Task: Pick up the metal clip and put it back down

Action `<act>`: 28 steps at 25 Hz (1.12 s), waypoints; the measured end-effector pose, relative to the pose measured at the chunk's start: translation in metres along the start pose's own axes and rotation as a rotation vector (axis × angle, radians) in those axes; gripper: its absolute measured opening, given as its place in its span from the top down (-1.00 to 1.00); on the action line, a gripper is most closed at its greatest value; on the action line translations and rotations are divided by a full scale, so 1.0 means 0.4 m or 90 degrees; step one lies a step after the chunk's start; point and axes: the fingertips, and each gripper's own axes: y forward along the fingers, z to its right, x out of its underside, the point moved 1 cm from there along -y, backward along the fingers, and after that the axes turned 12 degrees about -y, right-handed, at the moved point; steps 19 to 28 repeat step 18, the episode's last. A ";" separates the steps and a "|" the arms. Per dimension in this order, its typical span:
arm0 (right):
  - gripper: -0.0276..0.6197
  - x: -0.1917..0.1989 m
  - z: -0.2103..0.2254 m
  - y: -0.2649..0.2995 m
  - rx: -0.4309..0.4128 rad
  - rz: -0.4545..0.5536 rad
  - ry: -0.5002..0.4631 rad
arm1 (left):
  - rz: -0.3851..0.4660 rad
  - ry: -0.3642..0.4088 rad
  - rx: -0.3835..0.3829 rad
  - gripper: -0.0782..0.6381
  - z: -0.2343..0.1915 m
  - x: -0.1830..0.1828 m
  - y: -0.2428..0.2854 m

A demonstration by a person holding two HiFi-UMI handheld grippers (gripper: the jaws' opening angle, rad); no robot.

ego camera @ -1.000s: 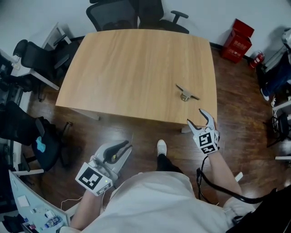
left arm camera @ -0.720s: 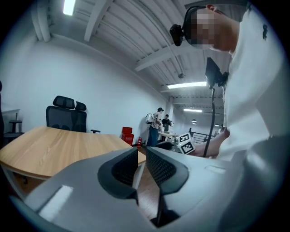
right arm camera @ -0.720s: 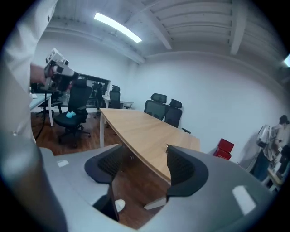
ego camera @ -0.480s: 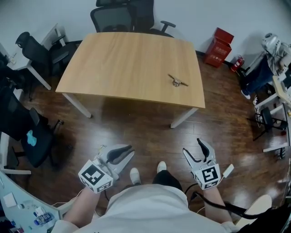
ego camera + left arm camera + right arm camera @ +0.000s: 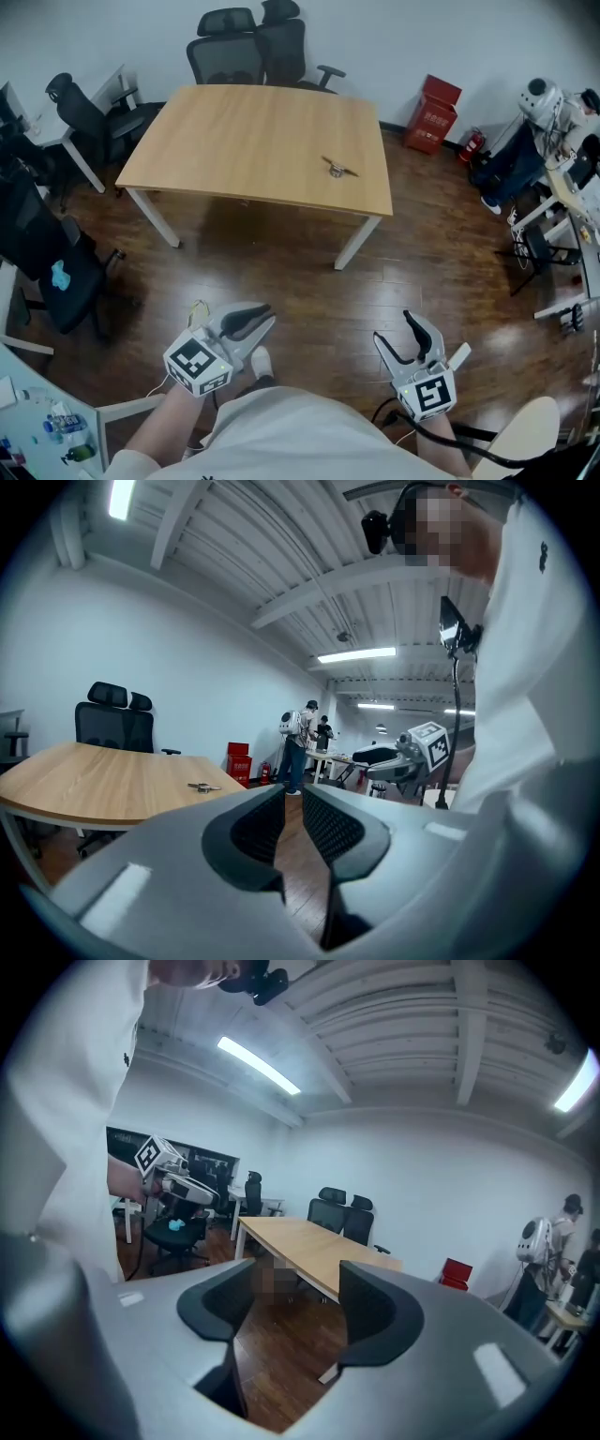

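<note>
Metal clip [image 5: 338,169], just one, lies on the single table [image 5: 244,131].

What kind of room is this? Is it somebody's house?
Probably not a house. It looks like an office or work room. There's a big wooden table with black swivel office chairs behind it, and another black chair at a desk on the left.
</note>
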 end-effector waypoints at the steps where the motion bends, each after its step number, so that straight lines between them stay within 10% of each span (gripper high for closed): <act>1: 0.05 0.009 -0.005 -0.031 0.002 -0.001 0.002 | 0.000 0.003 0.005 0.63 0.031 0.009 0.009; 17: 0.09 0.116 -0.114 -0.330 -0.055 0.025 0.006 | -0.030 -0.018 -0.022 0.63 0.413 0.202 -0.020; 28: 0.09 0.120 -0.118 -0.343 -0.058 0.024 0.004 | -0.033 -0.021 -0.024 0.63 0.428 0.213 -0.020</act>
